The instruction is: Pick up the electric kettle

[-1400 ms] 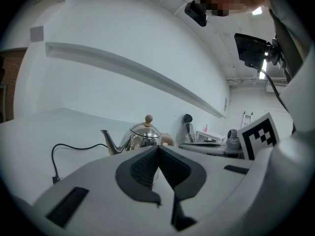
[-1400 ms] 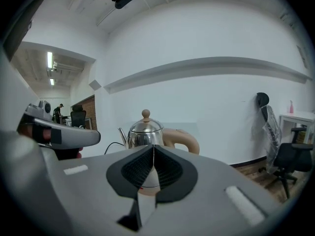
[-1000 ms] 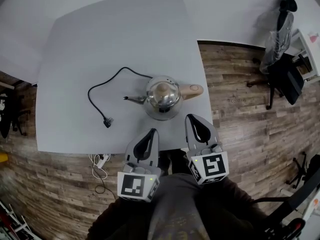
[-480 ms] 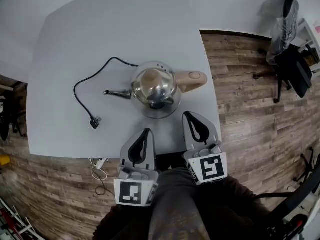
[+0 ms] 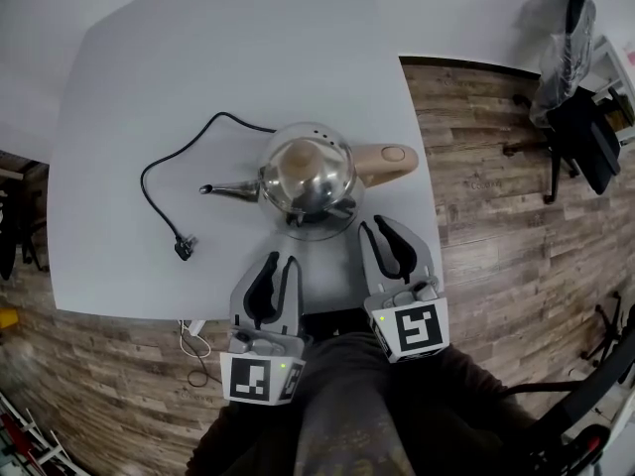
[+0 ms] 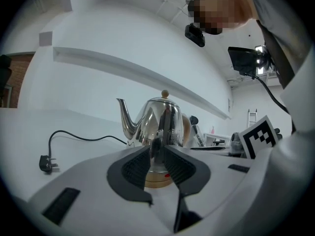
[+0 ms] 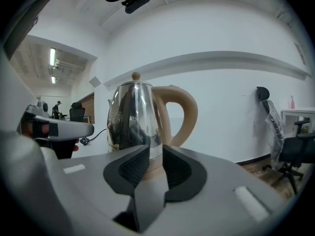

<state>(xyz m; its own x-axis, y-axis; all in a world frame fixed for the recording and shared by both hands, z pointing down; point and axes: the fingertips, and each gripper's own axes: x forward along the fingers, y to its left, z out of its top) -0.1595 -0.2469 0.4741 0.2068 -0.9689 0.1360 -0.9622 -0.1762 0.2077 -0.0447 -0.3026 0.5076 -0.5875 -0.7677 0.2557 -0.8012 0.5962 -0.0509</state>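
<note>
1. One electric kettle (image 5: 306, 178) of polished steel stands upright on its base on the white table (image 5: 198, 58), near the edge closest to the person. Its round lid knob faces up.
2. Its beige handle (image 5: 385, 160) points toward the table's right edge, and its thin spout (image 5: 226, 188) points left.
3. Its black cord (image 5: 203, 127) loops away from the base across the tabletop and ends in a plug (image 5: 184, 249) lying flat, well apart from the kettle.
4. Just short of the kettle, the left gripper (image 5: 279, 264) is over the table's near edge. Its jaws are opening, a narrow gap shows between the pads, and nothing is in it. In the left gripper view the kettle (image 6: 160, 124) shows through that gap, beyond the left gripper (image 6: 156, 155).
5. Beside it, the right gripper (image 5: 381, 228) reaches closer to the kettle, below the handle, without touching it. Its jaws are also opening and hold nothing. In the right gripper view the kettle (image 7: 134, 114) stands straight ahead of the right gripper (image 7: 154, 160).
6. Around the table lies a wood-plank floor (image 5: 496, 226), with a dark chair (image 5: 573, 137) at the far right.
</note>
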